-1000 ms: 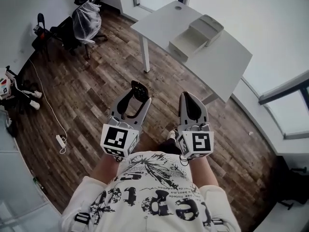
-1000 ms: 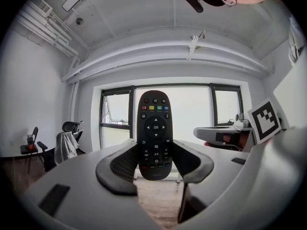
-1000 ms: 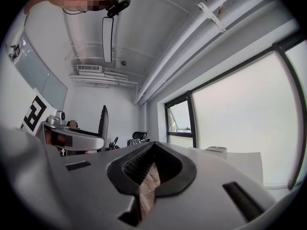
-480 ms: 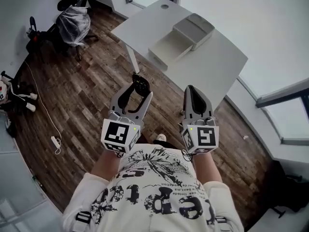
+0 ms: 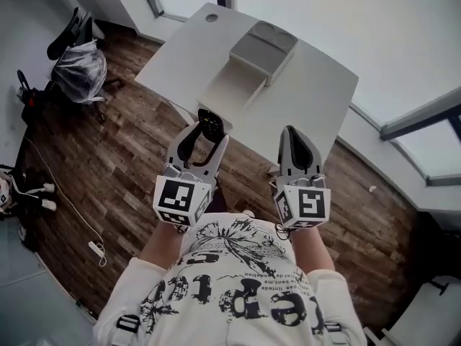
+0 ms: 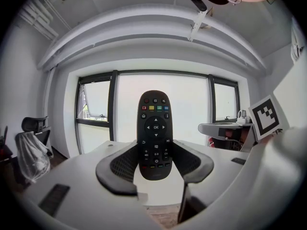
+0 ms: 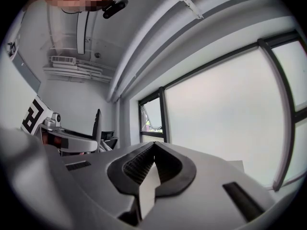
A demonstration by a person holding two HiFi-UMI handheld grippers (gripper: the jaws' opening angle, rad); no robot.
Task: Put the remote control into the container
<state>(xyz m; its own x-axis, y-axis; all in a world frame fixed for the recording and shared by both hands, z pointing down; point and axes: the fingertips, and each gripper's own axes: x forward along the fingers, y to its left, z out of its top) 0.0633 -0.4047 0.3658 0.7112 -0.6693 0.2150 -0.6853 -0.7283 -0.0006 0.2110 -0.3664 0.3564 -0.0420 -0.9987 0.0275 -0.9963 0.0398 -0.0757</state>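
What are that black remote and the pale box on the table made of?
The slim black remote control looks like matte plastic: an even, dull face with printed, probably rubbery, buttons. The pale grey rectangular container looks like smooth matte plastic, with rounded edges, though card or painted wood is possible.

In the head view only the top end of the remote control clears the left gripper's jaws. The rest is hidden between them, and its buttons are too small to tell. Beyond the jaws, the container's open tray blends into the white surface, so its inside cannot be made out.
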